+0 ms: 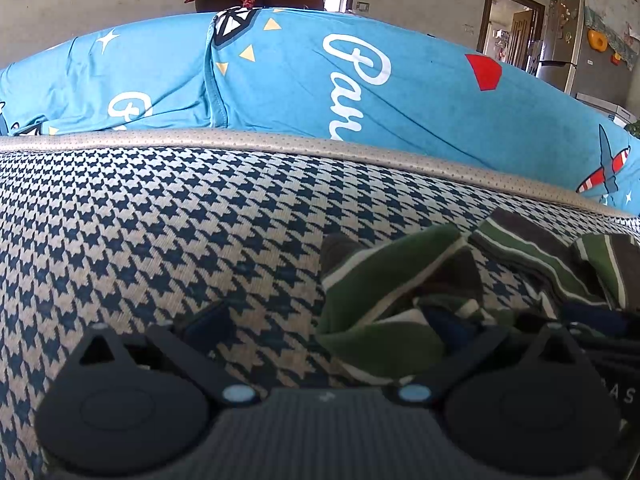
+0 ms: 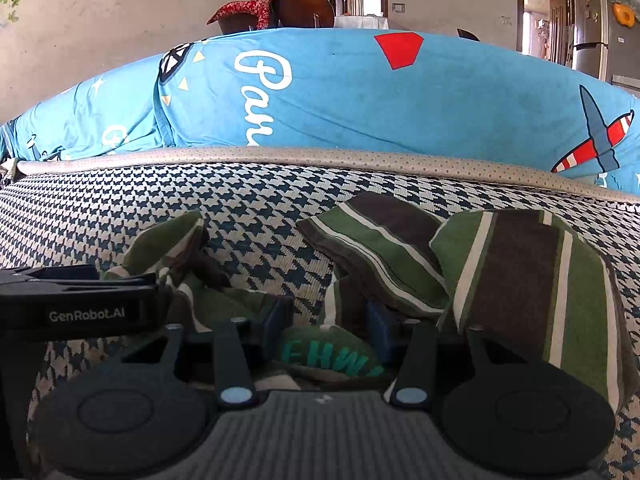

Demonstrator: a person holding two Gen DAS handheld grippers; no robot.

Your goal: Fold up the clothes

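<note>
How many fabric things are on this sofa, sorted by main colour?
Green striped: 1, the striped garment, crumpled on the seat.
Blue: 1, the blue printed cover behind it.
Navy-and-white houndstooth: 1, the seat cover.
Total: 3

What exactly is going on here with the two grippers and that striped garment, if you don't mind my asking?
A person is working on a crumpled green-and-brown striped garment lying on a houndstooth cushion, with a handheld gripper in each hand. The right gripper is low over the garment, its blue pads apart with bunched cloth between them. The left gripper stands open at the garment's edge. Nothing is folded yet. A blue printed blanket lies behind.
</note>
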